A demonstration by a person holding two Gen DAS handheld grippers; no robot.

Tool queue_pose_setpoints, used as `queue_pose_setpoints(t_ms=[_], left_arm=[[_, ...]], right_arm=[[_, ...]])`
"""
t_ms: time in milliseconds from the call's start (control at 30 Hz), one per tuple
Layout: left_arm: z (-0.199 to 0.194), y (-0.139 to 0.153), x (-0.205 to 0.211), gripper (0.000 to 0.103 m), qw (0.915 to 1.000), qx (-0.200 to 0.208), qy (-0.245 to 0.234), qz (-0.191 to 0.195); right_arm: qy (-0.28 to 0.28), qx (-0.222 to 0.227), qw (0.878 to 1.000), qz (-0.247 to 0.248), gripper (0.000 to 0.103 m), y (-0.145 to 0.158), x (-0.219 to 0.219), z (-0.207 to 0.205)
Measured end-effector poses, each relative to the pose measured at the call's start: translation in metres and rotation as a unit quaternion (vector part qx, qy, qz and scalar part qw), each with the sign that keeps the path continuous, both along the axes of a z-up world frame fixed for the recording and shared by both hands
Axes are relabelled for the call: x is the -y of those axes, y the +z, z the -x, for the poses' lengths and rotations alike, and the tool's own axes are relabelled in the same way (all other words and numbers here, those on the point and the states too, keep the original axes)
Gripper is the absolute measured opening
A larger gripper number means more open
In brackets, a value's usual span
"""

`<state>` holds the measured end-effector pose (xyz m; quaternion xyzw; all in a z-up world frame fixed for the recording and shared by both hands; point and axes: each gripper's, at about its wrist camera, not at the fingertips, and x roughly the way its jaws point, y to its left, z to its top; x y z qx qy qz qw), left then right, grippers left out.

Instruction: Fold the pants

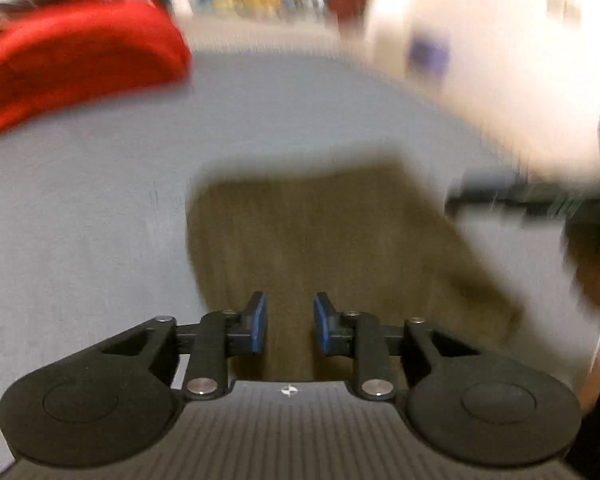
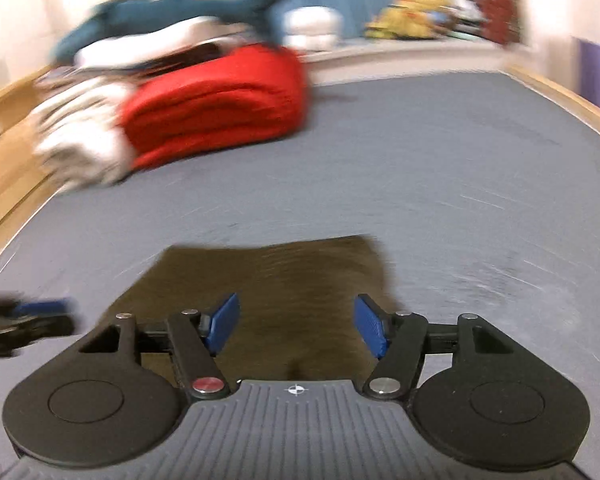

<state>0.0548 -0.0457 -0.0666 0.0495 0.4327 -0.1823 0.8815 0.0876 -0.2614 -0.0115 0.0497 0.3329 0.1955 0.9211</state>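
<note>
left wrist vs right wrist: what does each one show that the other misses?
Left wrist only: the person's hand at the right edge, and a blurred white wall with a purple patch.

Right wrist only: a blue plush shark on top of a white-and-striped laundry pile, a wooden bed frame, and yellow toys at the back.

Both: the folded brown pants on the grey sheet, the red folded blanket, and each other's gripper: right gripper, left gripper. Both jaws are open and hold nothing.
</note>
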Motion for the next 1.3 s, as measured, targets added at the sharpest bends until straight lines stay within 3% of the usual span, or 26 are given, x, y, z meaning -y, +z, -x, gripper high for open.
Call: queue_pose_setpoints(t_ms=[33,100,167,233,333,400,467,533,600,700,800,867,933,1033,1167,1233,1300], left_arm=[[0.002,-0.015,0.001,0.028,0.9989,-0.03,-0.014,-0.032],[0.01,-0.033,0.009,0.028,0.994,-0.041,-0.048,-0.089],[0.012,-0.028,0.011,0.028,0.995,-0.036,-0.045,-0.081],[0.017,-0.018,0.01,0.028,0.9969,-0.022,-0.032,-0.069],[0.026,-0.003,0.009,0.028,0.9983,0.025,-0.03,-0.043],[0.03,0.0,0.015,0.028,0.9987,0.034,-0.032,-0.02],[0.022,-0.013,0.018,0.028,0.9988,0.008,-0.042,-0.022],[0.022,-0.039,0.025,0.028,0.9954,-0.033,-0.059,-0.068],[0.024,-0.041,0.034,0.029,0.9933,-0.022,-0.07,-0.089],[0.029,-0.021,0.03,0.029,0.9969,0.0,-0.05,-0.06],[0.026,-0.011,0.017,0.029,0.9988,0.027,-0.02,-0.036],[0.016,-0.026,0.011,0.03,0.9982,-0.004,0.013,-0.059],[0.012,-0.048,0.013,0.032,0.9955,-0.042,0.01,-0.084],[0.018,-0.048,0.026,0.032,0.9935,-0.021,-0.012,-0.111],[0.033,-0.026,0.029,0.035,0.995,0.009,0.013,-0.099],[0.045,-0.013,0.035,0.045,0.9935,0.044,0.024,-0.103],[0.059,0.011,0.037,0.065,0.9902,0.093,0.04,-0.096]], right_arm=[[0.027,-0.004,1.0,0.012,0.066,-0.005,-0.008,0.005],[0.065,-0.034,0.996,0.042,0.067,-0.019,-0.018,0.007],[0.091,-0.084,0.987,0.104,0.071,-0.045,-0.029,0.008],[0.098,-0.082,0.982,0.135,0.071,-0.057,-0.031,0.011],[0.07,-0.087,0.989,0.092,0.071,-0.042,-0.019,0.007],[0.066,-0.066,0.993,0.078,0.071,-0.032,-0.014,0.01],[0.07,-0.065,0.992,0.084,0.071,-0.033,-0.015,0.014],[0.077,-0.096,0.985,0.121,0.071,-0.049,-0.025,0.013],[0.087,-0.095,0.982,0.137,0.074,-0.057,-0.03,0.015],[0.071,-0.086,0.985,0.129,0.074,-0.045,-0.027,0.018],[0.092,-0.058,0.987,0.115,0.074,-0.034,-0.028,0.031],[0.087,-0.061,0.981,0.164,0.075,-0.045,-0.035,0.038],[0.08,-0.081,0.976,0.187,0.083,-0.059,-0.037,0.037],[0.077,-0.1,0.975,0.182,0.086,-0.061,-0.036,0.035],[0.057,-0.088,0.975,0.195,0.086,-0.045,-0.042,0.044],[0.037,-0.051,0.979,0.193,0.086,-0.027,-0.045,0.052],[0.01,-0.007,0.986,0.165,0.086,-0.001,-0.045,0.058]])
